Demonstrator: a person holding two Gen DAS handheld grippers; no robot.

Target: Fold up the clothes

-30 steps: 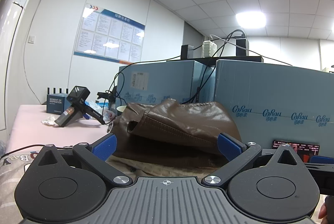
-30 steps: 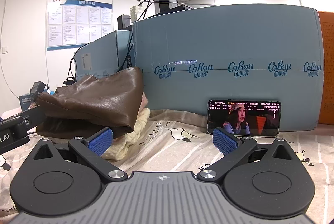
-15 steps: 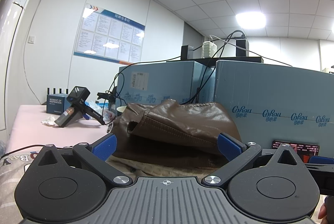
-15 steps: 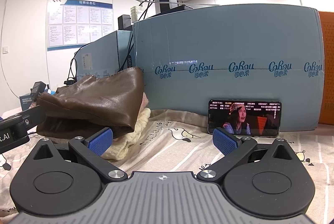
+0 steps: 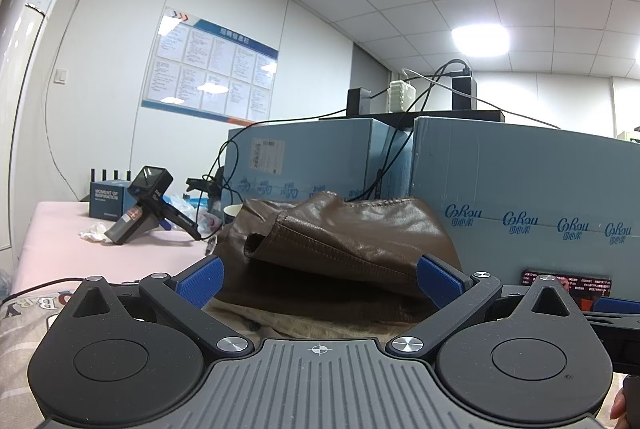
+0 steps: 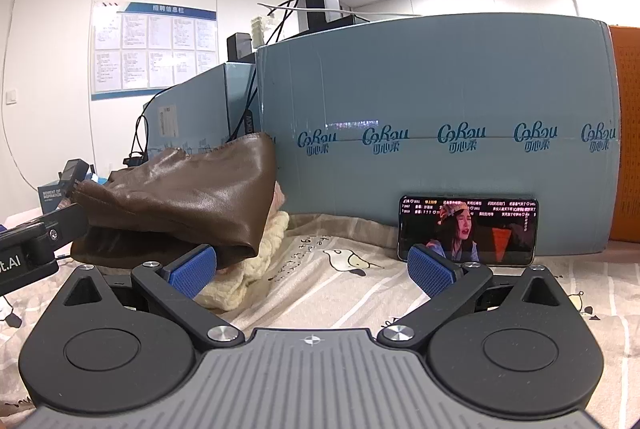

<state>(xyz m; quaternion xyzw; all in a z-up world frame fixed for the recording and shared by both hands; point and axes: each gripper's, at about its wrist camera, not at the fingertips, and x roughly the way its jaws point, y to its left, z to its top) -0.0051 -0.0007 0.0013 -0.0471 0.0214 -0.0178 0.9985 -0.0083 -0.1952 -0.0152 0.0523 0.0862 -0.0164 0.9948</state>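
An office with a tiled ceiling and a wall notice board is seen past a tabletop spread with a cartoon-printed sheet. Blue cartons stand behind, closed, so their contents cannot be told; a phone is propped against them at 2 o'clock in the right view. A brown leather jacket is heaped at 12 o'clock in the left view, over a cream knit garment. The left claw and right claw are held apart, gripping nothing. No clean fold is seen on either garment; folding is judged barely begun.
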